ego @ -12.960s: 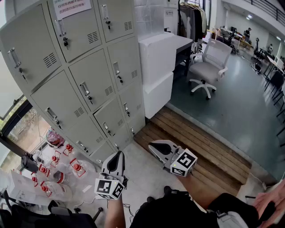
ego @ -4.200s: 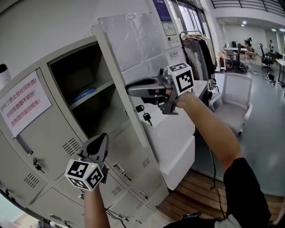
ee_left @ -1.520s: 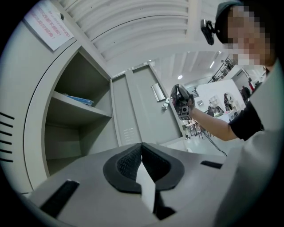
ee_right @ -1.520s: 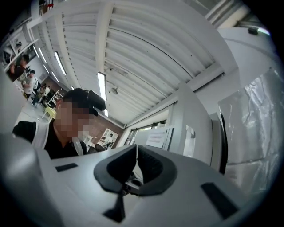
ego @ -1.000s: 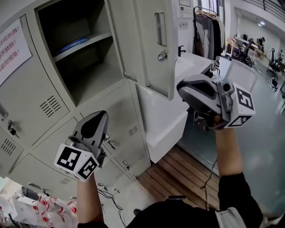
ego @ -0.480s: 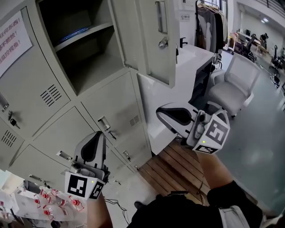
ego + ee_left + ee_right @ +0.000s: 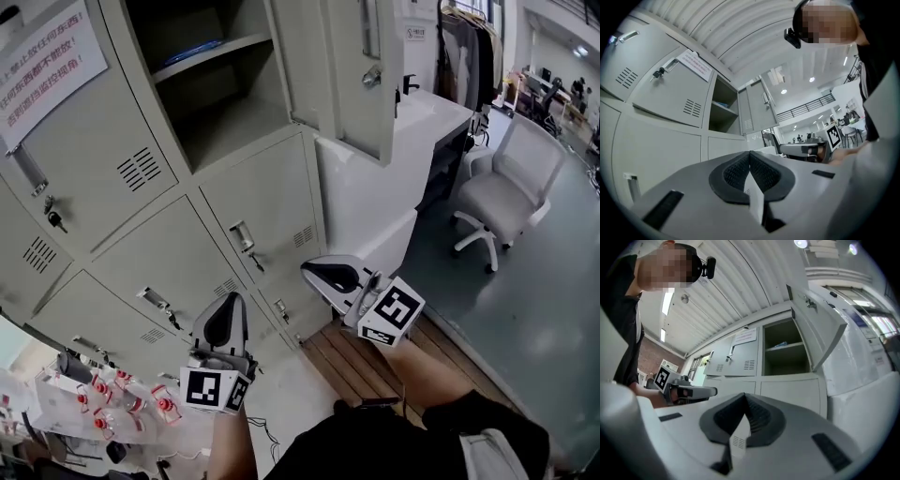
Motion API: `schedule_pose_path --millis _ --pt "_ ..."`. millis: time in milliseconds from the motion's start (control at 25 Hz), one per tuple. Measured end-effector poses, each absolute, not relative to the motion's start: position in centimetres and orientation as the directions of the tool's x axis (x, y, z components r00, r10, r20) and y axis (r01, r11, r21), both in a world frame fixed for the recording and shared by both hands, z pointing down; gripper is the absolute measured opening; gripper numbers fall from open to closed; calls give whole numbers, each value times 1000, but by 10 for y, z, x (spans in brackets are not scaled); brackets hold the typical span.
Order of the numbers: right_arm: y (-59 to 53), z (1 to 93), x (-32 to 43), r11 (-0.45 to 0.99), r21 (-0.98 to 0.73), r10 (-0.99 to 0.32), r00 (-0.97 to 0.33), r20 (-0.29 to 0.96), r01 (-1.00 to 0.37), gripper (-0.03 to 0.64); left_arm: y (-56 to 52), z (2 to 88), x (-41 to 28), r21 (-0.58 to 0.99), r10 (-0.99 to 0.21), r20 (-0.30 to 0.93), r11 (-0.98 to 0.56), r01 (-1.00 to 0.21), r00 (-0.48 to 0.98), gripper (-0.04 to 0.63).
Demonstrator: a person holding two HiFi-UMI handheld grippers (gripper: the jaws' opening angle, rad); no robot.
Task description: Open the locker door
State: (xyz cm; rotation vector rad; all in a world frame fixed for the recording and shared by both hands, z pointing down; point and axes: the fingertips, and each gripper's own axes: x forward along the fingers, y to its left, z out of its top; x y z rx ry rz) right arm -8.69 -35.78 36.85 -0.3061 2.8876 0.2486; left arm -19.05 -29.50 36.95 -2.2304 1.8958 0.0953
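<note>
The grey locker bank [image 7: 141,234] fills the left of the head view. Its upper right door [image 7: 352,75] stands swung open, with a handle [image 7: 372,77] on its face. The open compartment [image 7: 211,94] shows a shelf with something blue [image 7: 192,49] on it. My left gripper [image 7: 228,307] hangs low before the lower lockers, shut and holding nothing. My right gripper [image 7: 316,273] is lower right of the open door, well clear of it, also shut and holding nothing. In the right gripper view the open door [image 7: 820,329] shows above the shut right gripper [image 7: 744,399]. The left gripper [image 7: 750,157] has its pads together.
A white cabinet [image 7: 394,178] stands right of the lockers, behind the open door. An office chair [image 7: 506,197] sits further right. A wooden step [image 7: 366,366] lies by my feet. Red-capped bottles [image 7: 112,398] cluster at lower left. A paper notice [image 7: 47,61] hangs on the neighbouring door.
Both grippers have dropped lower, and the right one has come down and left, away from the open door. The door stays open.
</note>
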Motion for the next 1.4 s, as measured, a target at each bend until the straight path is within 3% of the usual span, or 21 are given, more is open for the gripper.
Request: schedule_pose_path --millis 800,1400 --pt "-138 471 -77 969 53 -235 -965 -113 -242 11 -80 497 -163 -10 -990 -64 -123 -992 123 15" --pt "-30 506 -43 981 27 -192 -980 -56 -194 9 8 502 -114 1 -983 -79 -165 -986 165 14"
